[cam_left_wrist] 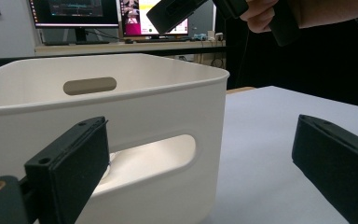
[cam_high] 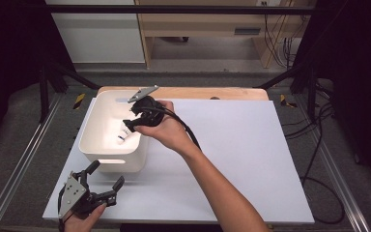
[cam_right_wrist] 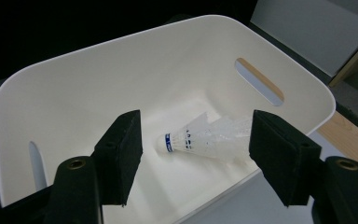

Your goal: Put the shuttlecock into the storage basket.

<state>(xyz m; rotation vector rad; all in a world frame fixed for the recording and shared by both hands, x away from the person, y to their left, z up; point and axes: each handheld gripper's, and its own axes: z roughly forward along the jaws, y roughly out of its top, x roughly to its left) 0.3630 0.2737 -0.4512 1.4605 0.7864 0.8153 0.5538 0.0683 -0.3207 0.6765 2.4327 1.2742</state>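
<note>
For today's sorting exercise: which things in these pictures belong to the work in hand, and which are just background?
In the work:
white feathered shuttlecock with a blue band
white plastic bin with slot handles
right tongs, open above the bin

Background:
left tongs, open, beside the bin
white table sheet
computer monitors
wooden furniture

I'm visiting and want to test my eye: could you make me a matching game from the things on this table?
Things:
1. shuttlecock
2. white bin
3. left gripper
4. right gripper

Places or states:
A. open, above the bin
B. lying on its side inside the bin
C. open, low at the table's near left corner
D. standing on the white sheet, with handle slots

Pairs: 1-B, 2-D, 3-C, 4-A
</note>
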